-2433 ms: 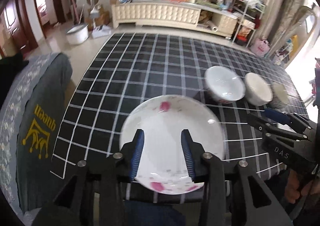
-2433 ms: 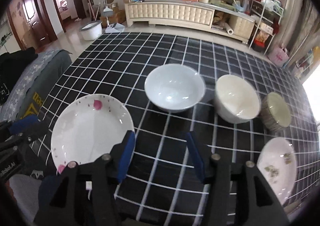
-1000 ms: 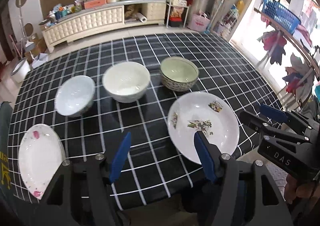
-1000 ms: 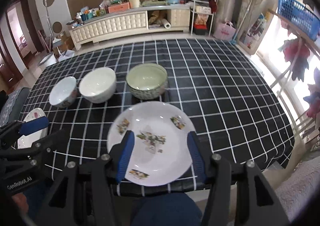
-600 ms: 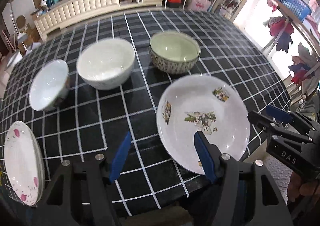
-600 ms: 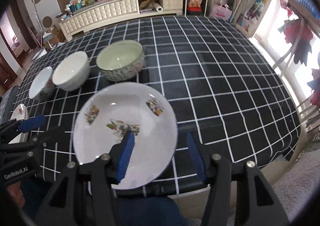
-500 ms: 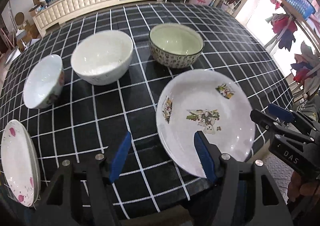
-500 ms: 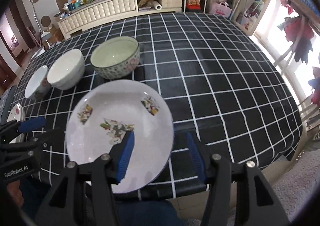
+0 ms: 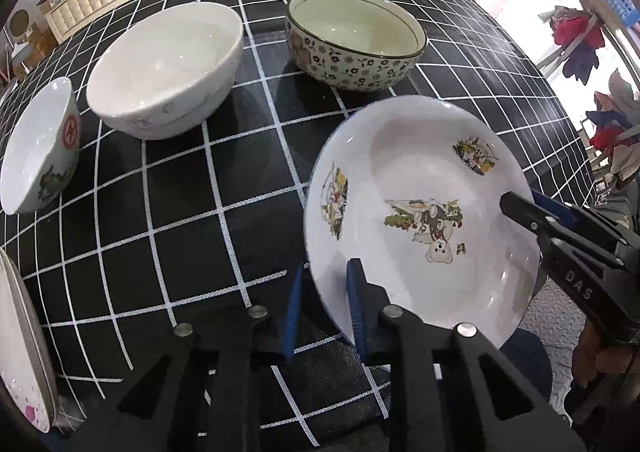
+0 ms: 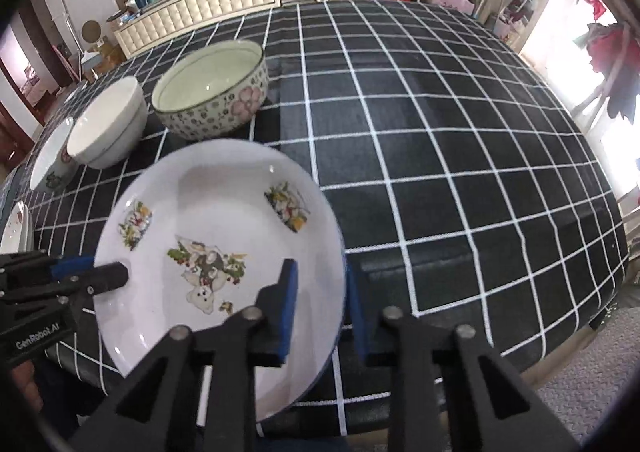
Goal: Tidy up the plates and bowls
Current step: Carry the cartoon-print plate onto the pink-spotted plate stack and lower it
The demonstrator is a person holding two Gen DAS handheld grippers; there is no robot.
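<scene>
Both grippers are down at the near edge of the checked tablecloth (image 9: pixel 192 211), each working on the same white picture plate (image 9: pixel 420 179), which sits at that edge with its near rim reaching past it. The left gripper (image 9: pixel 324 304) has its blue-padded fingers (image 9: pixel 356 308) drawn close together and closing, with the plate's left-hand rim standing in the narrow gap between them: one pad lies over the inside of the plate, the other outside and below the rim. Whether the pads already press the china I cannot tell for certain, though the gap looks hardly wider than the rim itself. The right gripper (image 10: pixel 320 304) is doing the same on the opposite rim, its fingers (image 10: pixel 288 300) closing with the plate's right-hand edge between them, one pad on the white inner face and one beyond the rim over the cloth. Each gripper shows in the other's camera, its black tip reaching over the plate's edge. Farther in from the near edge stand three bowls in a row: a patterned bowl (image 9: pixel 356 39) with a greenish inside just behind the plate, a plain white bowl (image 9: pixel 168 67) to its left, and a small bowl (image 9: pixel 40 147) with a red mark beyond that. At the left corner of the near edge lies a pink-spotted plate (image 9: pixel 24 364).
</scene>
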